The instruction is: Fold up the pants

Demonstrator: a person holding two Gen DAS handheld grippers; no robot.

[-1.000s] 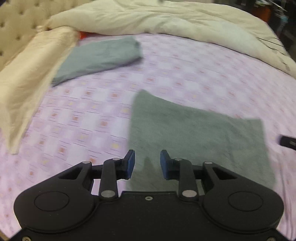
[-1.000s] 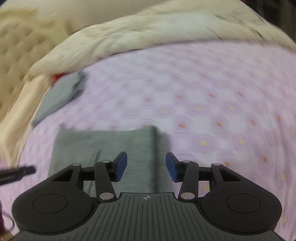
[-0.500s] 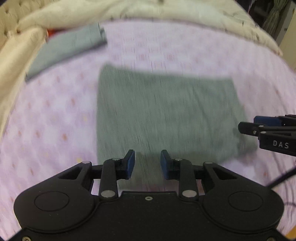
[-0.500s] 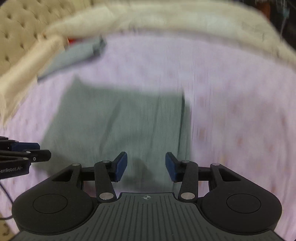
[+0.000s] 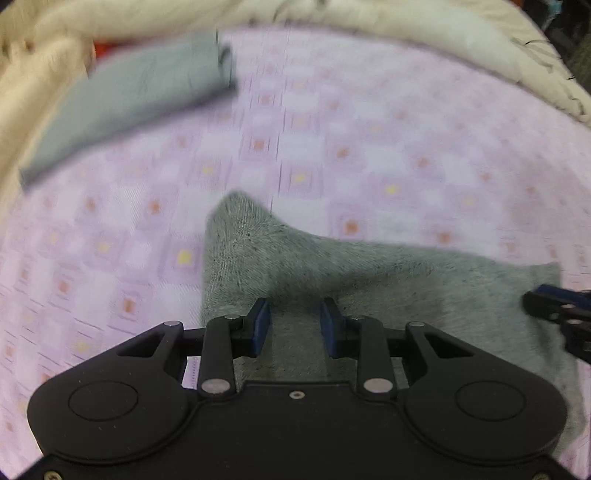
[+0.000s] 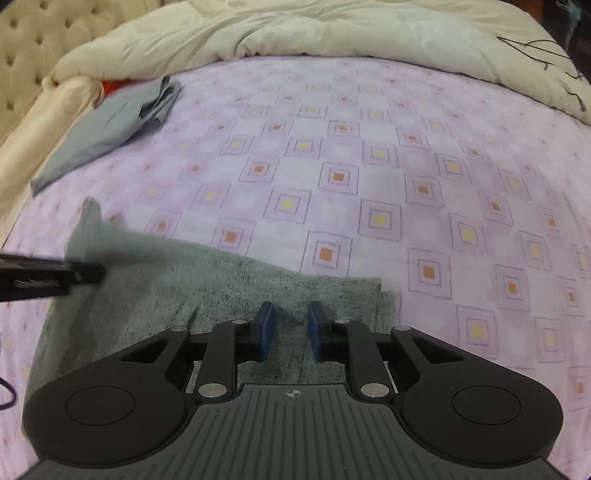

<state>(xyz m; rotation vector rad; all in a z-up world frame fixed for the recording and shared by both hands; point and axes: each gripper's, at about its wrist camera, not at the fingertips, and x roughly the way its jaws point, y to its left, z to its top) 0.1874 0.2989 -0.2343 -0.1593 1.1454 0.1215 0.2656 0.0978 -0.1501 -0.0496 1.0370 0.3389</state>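
Grey folded pants lie flat on the pink patterned sheet. My left gripper hangs low over their left part, near the far left corner. Its jaws stand apart with fabric under the gap and nothing pinched. My right gripper sits over the pants near their far right corner. Its jaws are closing, with dark fabric in the narrow gap, and the pads do not visibly press on it. Each gripper shows at the edge of the other's view: the right gripper and the left gripper.
A second folded blue-grey garment lies at the far left beside a cream bolster. A rumpled cream duvet runs along the far side and the right. A tufted headboard stands at the back left. Bare sheet stretches beyond the pants.
Both grippers have dropped closer to the pants and moved toward their far edge. The right jaws have narrowed. The left jaws look the same.
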